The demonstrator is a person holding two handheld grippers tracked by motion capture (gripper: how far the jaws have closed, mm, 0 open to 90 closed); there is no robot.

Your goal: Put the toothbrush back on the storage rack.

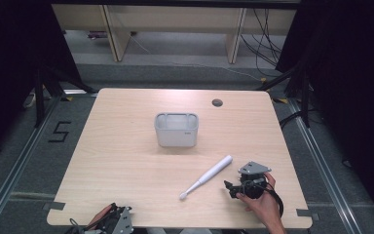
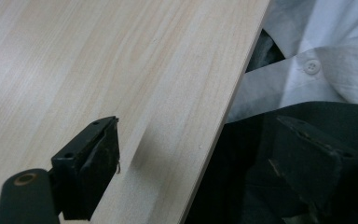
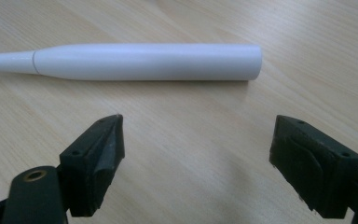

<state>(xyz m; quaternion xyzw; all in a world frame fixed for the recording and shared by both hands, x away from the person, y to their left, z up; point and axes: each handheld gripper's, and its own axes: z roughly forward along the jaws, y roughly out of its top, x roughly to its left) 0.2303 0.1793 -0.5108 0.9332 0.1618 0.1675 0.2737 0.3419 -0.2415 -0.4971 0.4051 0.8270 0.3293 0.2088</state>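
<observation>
light wood tabletop [image 1: 126, 161] in a dim room, dark curtains at the sides, grey floor and cables behind. white electric toothbrush [image 1: 207, 177] lies flat on the tabletop, right of centre toward the near edge, diagonal, brush head toward the person, thick handle end pointing away and right. right gripper [image 1: 234, 187] sits just beside the handle, held in the person's hand [image 1: 260, 202], jaws wide apart, nothing between them. in the right gripper view the toothbrush [image 3: 144, 62] lies crosswise just beyond the open jaws, not touching them. left gripper [image 1: 119, 222] is low at the near edge of the tabletop, well apart from the toothbrush; in the left gripper view its jaws stand apart and empty over the tabletop edge, white shirt and dark cloth beyond.

likely step: reach for the handle. risks: the body is round and smooth, so a jaw nudging it on the way in could roll it off line; closing near the tapered neck could let it slip or tip; coming in too low could scrape the jaws on the wood.

grey open bin [image 1: 176, 129] stands upright mid-tabletop, well apart behind the toothbrush, looks empty. small round cable hole [image 1: 217, 103] near the far edge. nothing stands between gripper and toothbrush.
</observation>
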